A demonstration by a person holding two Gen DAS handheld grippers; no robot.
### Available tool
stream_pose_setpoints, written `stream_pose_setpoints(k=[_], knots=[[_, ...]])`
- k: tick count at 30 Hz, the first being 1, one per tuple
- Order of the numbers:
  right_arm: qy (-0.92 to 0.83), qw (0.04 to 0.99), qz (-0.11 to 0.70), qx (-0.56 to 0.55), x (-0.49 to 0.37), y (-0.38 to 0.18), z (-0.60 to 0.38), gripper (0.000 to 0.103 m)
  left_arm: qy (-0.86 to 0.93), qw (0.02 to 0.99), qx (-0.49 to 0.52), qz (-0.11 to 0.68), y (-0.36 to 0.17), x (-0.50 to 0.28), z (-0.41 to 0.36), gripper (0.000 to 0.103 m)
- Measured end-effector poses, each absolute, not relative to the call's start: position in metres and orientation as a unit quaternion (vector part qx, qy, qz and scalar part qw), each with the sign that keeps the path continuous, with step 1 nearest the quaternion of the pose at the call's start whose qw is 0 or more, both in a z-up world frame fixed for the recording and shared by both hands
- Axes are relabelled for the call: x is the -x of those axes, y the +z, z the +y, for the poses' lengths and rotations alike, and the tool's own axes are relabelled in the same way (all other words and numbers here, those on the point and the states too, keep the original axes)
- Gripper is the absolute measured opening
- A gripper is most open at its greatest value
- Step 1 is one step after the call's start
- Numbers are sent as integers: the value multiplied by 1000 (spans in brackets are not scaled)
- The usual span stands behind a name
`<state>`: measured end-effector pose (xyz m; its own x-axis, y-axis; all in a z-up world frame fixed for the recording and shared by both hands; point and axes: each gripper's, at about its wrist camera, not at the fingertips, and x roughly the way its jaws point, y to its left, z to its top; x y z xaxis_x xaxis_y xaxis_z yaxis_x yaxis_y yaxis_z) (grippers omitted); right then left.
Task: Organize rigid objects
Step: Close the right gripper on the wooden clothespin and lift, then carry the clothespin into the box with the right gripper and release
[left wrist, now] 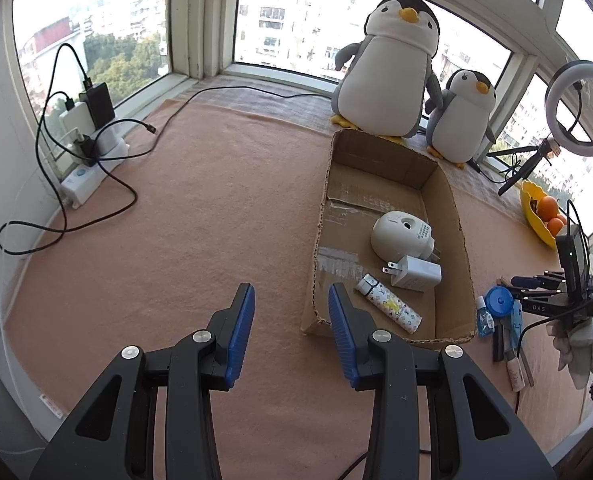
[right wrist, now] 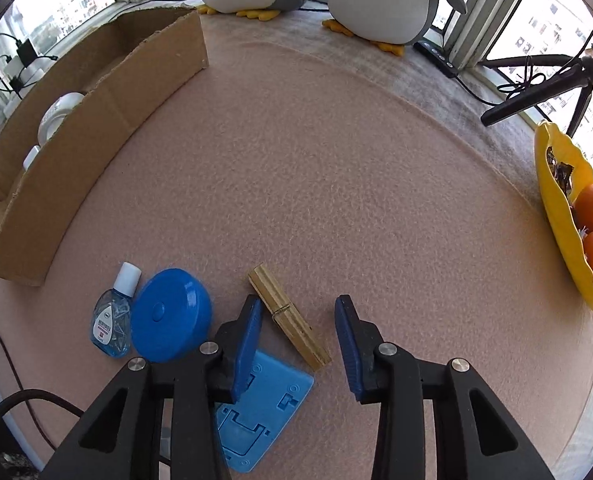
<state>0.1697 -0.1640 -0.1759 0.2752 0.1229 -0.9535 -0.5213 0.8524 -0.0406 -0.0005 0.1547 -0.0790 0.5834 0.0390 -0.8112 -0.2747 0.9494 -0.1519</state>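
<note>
The whole worktop (left wrist: 184, 216) is covered by a pinkish felt mat, with two plush penguins (left wrist: 392, 68) parked at the back by the window. Next biggest is the open cardboard box (left wrist: 452, 216), seen right of the left gripper (left wrist: 291, 308); inside it a white rounded plug-in device (left wrist: 396, 234), a white charger (left wrist: 416, 274) and a patterned lighter (left wrist: 390, 308) are already laid down, the charger just beside the round device and the lighter nearest the front wall. A yellow fruit dish (right wrist: 556, 208) with oranges is set off at the right edge, well apart from everything else. Then the stuff not yet boxed, shown in the right wrist view just outside the box's near corner: a blue round case (right wrist: 170, 314) touching a small eye-drop bottle (right wrist: 112, 320) on its left, a flat blue plastic stand (right wrist: 264, 408) partly hidden under the right gripper (right wrist: 298, 320), and a wooden clothespin (right wrist: 288, 316) lying diagonally on the mat. The clothespin is framed between the right gripper's blue pads (right wrist: 248, 336), but nothing is pinched: its jaws are parted with a gap either side. The left gripper is also released, jaws apart over bare mat, nothing held.
</note>
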Motion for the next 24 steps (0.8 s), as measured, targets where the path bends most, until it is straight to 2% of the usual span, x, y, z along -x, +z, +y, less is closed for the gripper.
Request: stream_pose_setpoints(k=[3, 11, 18, 24], knots=[[204, 781, 569, 159, -173, -175, -170, 13, 90, 879, 131, 449, -81, -3, 154, 37], [169, 814, 548, 94, -170, -160, -190, 11, 82, 876, 129, 458, -90, -15, 150, 37], [152, 856, 492, 49, -147, -106, -191, 11, 78, 875, 122, 462, -96, -23, 154, 37], [195, 867, 457, 35, -119, -72, -152, 12, 73, 872, 113, 470, -107, -39, 153, 37]])
